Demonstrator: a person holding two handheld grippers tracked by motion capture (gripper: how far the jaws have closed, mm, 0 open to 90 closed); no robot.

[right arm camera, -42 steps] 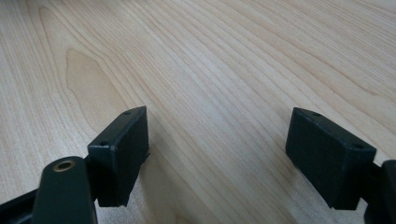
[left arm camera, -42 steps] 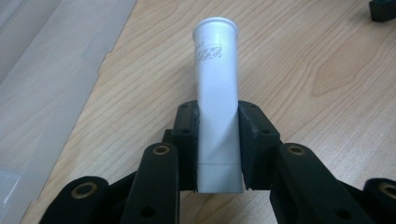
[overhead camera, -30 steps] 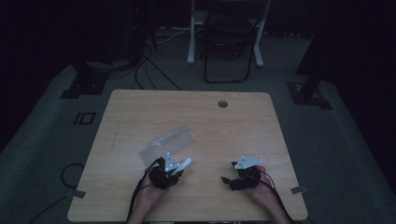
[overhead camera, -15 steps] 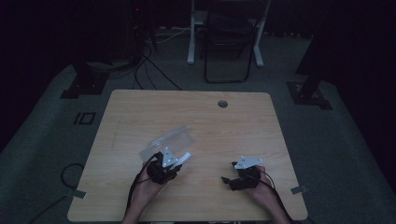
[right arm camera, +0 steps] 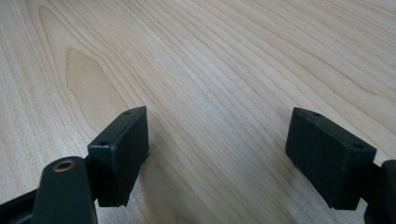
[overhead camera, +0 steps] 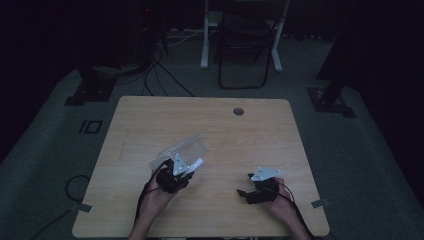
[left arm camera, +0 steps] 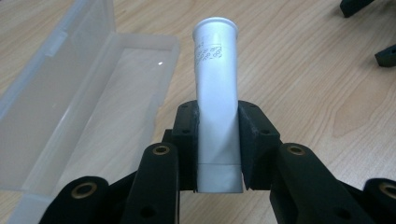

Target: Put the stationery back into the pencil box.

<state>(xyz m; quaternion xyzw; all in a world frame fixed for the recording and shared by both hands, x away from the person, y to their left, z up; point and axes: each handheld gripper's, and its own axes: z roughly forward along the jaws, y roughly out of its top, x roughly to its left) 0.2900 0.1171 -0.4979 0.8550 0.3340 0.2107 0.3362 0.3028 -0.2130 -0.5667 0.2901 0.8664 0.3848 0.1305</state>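
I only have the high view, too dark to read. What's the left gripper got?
Observer: In the left gripper view, the left gripper is shut on a white tube, its crimped flat end between the pads.
Operator: Where's the case?
Observer: The clear plastic case lies open on the table, beside the tube; I see nothing in it.
Operator: Right gripper?
Observer: In the right gripper view, the right gripper has its jaws wide apart over bare wood, nothing between them.
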